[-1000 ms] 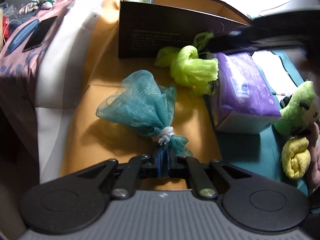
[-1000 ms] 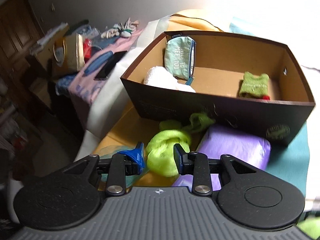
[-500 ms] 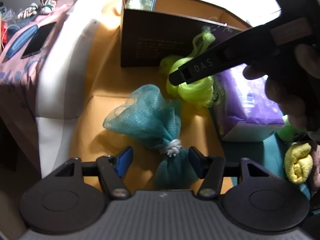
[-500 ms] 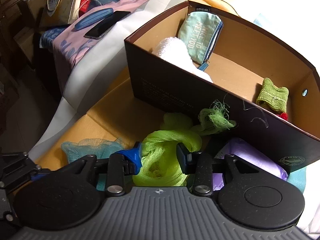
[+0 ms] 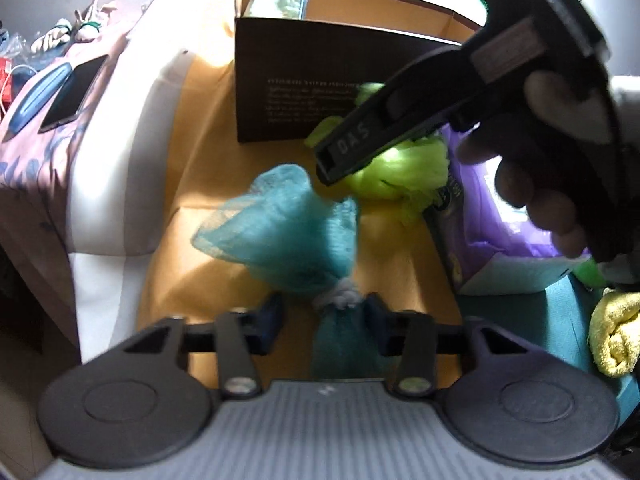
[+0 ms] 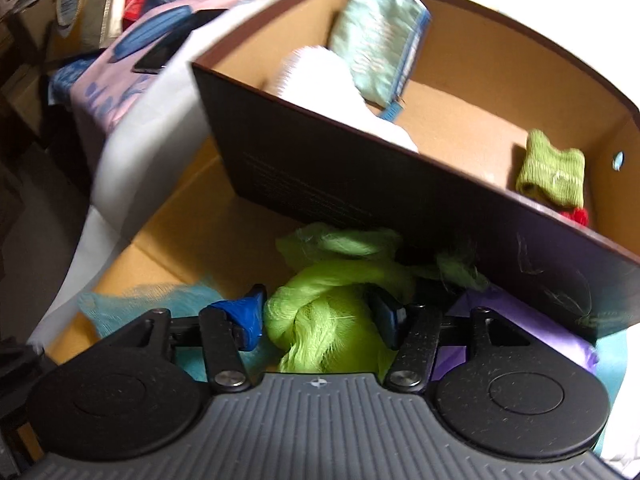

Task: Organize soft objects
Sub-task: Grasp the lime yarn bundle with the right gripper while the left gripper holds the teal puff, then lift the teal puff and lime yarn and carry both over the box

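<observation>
The left gripper point(image 5: 322, 322) fingers point(image 5: 269, 320) are standing part open and have just been closing in, with the tied tail of the teal mesh bath puff point(image 5: 280, 236) lying between them; the right-hand pad looks to be brushing the mesh, the other standing clear, so nothing is clamped. The right gripper point(image 6: 320, 316) fingers point(image 6: 244, 314) have just been spreading and are now standing wide around the knotted lime-green mesh puff point(image 6: 332, 312), which is resting on the tan cardboard sheet point(image 5: 192, 184) just in front of the dark brown cardboard box point(image 6: 360, 196). Beside the green puff a purple plastic tissue pack point(image 5: 500, 248) is lying against it, and a rolled yellow towel point(image 5: 612, 336) is sitting further right. Inside the box a pale mint zip pouch point(image 6: 380, 40), a white fluffy cloth point(image 6: 320, 76) and a small green knitted piece point(image 6: 552, 172) are already lying.

The risk, as I judge it, is snagging: loose green strands are trailing under the box wall, so a lift could drag the box or shed the puff. The teal tail is thin and off-centre, and a closing pinch could slip off it.
</observation>
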Action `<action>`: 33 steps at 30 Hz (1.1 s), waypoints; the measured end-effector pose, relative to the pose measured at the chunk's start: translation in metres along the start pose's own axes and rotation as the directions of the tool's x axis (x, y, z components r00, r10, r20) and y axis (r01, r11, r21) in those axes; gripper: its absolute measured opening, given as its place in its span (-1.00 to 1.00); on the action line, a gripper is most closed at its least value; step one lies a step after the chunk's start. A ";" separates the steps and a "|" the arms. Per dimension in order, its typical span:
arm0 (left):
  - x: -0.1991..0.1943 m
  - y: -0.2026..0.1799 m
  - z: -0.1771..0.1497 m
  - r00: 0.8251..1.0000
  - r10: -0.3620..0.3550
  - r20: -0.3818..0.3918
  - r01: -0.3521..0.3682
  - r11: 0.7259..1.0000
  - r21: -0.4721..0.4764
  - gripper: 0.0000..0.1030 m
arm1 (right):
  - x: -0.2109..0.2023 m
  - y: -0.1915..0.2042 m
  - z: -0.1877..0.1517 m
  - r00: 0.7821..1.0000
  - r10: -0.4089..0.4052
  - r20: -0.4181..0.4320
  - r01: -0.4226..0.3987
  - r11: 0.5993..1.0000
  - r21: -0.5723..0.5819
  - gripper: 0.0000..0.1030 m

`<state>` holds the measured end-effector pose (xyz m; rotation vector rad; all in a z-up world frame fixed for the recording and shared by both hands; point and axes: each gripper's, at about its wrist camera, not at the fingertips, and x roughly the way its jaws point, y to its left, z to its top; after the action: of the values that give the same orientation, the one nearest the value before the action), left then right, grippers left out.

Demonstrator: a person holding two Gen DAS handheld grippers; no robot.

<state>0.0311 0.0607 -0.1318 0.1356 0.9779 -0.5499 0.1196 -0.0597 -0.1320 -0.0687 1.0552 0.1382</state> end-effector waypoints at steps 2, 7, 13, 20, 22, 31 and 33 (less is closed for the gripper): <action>0.000 0.001 0.002 1.000 0.001 0.002 -0.001 1.000 -0.006 -0.47 | -0.002 -0.002 -0.002 1.000 0.006 0.017 -0.006 1.000 0.009 -0.29; -0.003 0.004 0.003 1.000 0.013 0.013 -0.013 1.000 -0.016 -0.67 | -0.016 -0.007 -0.011 0.994 0.073 0.076 -0.075 0.997 0.027 -0.51; -0.017 0.005 -0.003 1.000 0.001 0.019 -0.001 1.000 -0.005 -0.69 | -0.049 -0.007 -0.028 0.977 0.108 0.185 -0.125 0.989 0.081 -0.55; -0.033 0.004 -0.005 1.000 -0.012 0.025 0.011 0.999 0.033 -0.70 | -0.096 -0.018 -0.049 0.939 0.172 0.297 -0.225 0.962 0.156 -0.55; -0.038 0.004 -0.005 0.999 -0.019 0.029 0.018 0.999 0.041 -0.70 | -0.110 -0.022 -0.057 0.928 0.185 0.324 -0.250 0.953 0.172 -0.55; -0.058 -0.005 -0.007 0.997 -0.056 0.052 0.053 0.996 0.069 -0.70 | -0.162 -0.033 -0.096 0.913 0.226 0.340 -0.309 0.926 0.215 -0.55; -0.064 -0.007 -0.006 0.995 -0.072 0.064 0.067 0.995 0.073 -0.70 | -0.171 -0.034 -0.104 0.918 0.207 0.338 -0.290 0.932 0.218 -0.55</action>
<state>-0.0040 0.0813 -0.0820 0.1460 0.9016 -0.6494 -0.0486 -0.1196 -0.0344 0.3253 0.7547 0.2317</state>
